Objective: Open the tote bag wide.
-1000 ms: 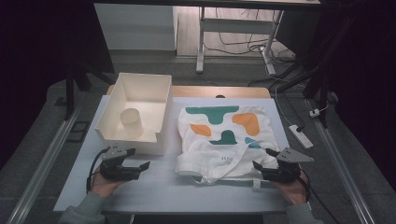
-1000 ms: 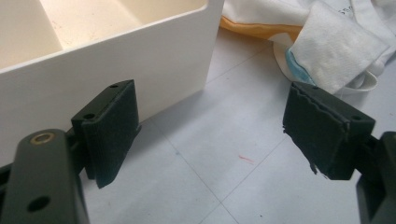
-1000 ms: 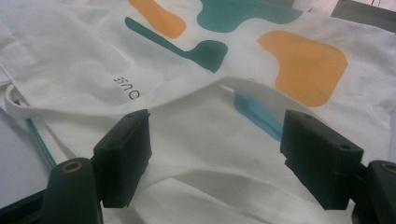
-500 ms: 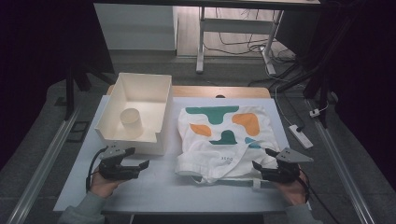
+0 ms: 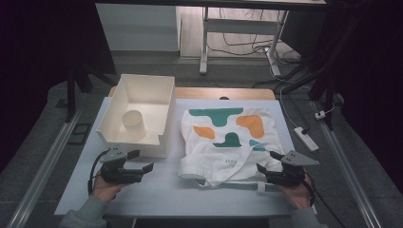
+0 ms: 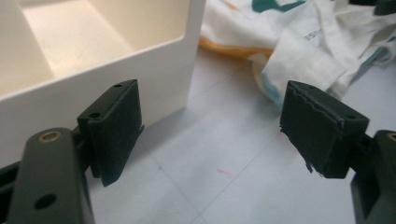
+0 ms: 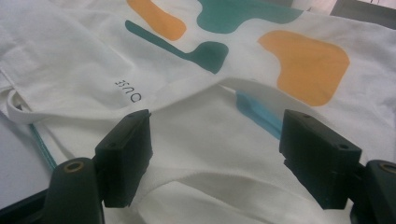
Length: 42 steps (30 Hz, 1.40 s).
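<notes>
Two hand-held grippers are working at the near edge of a pale grey rectangular table (image 5: 157, 194), one at each near corner. At the left, the left gripper (image 5: 142, 163), a black two-jaw tool carrying a grey three-cornered plate, is resting in the person's left hand (image 5: 105, 186) just near of a cream plastic open-topped box (image 5: 142, 102). Its jaws are standing wide apart and released, with bare table between them in the left gripper view, and one black pad (image 6: 116, 126) is sitting just beside the box's near wall without clearly touching it. Inside the box, toward its near left part, a short cream cylinder-shaped cup (image 5: 132, 121) is standing upright.

Moving rightward, a white cloth tote bag printed with teal and orange blobs (image 5: 228, 137) is lying mostly flat on the table, just right of the box and apart from it. Its far part is lying smooth, while its near edge is bunching into folds, and a white strap (image 5: 223, 179) is curling out along the near side. Small dark lettering is showing on the folded near portion.

At the right, the right gripper (image 5: 265, 161) is being held in the person's right hand (image 5: 298, 192) at the bag's near right corner. Its jaws are spread open over the rumpled white cloth, as the right gripper view shows, with the fabric lying between and below the pads (image 7: 128, 154) and neither pad pressing on it. Farther right, off the table, a white power strip (image 5: 305, 138) is lying on the grey floor.
</notes>
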{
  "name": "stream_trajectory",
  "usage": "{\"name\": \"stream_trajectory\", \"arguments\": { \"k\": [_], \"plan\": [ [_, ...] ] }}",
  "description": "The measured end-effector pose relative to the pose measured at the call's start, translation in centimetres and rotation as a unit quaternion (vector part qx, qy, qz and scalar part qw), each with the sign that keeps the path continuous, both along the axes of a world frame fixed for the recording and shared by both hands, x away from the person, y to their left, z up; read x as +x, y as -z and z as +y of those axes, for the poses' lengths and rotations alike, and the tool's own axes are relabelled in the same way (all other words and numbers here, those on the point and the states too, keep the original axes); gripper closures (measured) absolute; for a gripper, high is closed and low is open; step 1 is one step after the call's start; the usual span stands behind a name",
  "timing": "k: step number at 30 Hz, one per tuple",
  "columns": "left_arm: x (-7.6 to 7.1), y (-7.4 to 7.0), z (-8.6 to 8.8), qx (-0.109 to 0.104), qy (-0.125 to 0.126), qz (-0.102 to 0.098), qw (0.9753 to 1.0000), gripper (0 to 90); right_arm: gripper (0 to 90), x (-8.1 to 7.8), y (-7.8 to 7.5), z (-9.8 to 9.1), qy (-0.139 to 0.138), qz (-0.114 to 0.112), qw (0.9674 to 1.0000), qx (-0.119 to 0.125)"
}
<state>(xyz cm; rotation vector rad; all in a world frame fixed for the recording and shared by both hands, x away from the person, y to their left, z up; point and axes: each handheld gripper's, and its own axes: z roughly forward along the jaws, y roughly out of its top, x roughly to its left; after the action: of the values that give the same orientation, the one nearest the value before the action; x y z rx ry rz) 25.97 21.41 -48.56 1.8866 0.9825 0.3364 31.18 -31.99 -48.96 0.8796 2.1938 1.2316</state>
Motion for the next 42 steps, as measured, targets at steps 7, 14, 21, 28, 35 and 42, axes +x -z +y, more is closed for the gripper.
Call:
{"name": "stream_trajectory", "arguments": {
  "k": [7,14,21,28,35,42],
  "plan": [
    [-0.6,-1.2,-0.7,-0.006,0.013,-0.014,0.9998,21.5,26.1,0.0,0.1,0.0,0.003,0.0,1.0,-0.004],
    [-1.2,-2.6,-2.5,-0.005,0.049,-0.032,0.9983,21.6,26.5,0.0,0.2,0.1,0.002,0.002,1.0,-0.008],
    [-0.7,-2.9,-3.7,0.003,0.061,-0.032,0.9976,21.6,26.8,0.0,0.2,0.2,0.002,0.0,1.0,-0.009],
    [-0.1,-2.5,-5.6,0.017,0.082,-0.021,0.9963,21.6,27.3,0.0,0.2,0.2,0.0,-0.001,0.9999,-0.011],
    [0.5,-2.1,-7.1,0.033,0.096,-0.012,0.9948,22.1,27.7,-0.1,0.2,0.3,0.001,0.0,0.9999,-0.012],
    [1.5,-2.2,-9.5,0.049,0.113,-0.007,0.9924,22.3,27.9,-0.4,0.2,0.6,-0.001,-0.003,0.9999,-0.017]
  ]
}}
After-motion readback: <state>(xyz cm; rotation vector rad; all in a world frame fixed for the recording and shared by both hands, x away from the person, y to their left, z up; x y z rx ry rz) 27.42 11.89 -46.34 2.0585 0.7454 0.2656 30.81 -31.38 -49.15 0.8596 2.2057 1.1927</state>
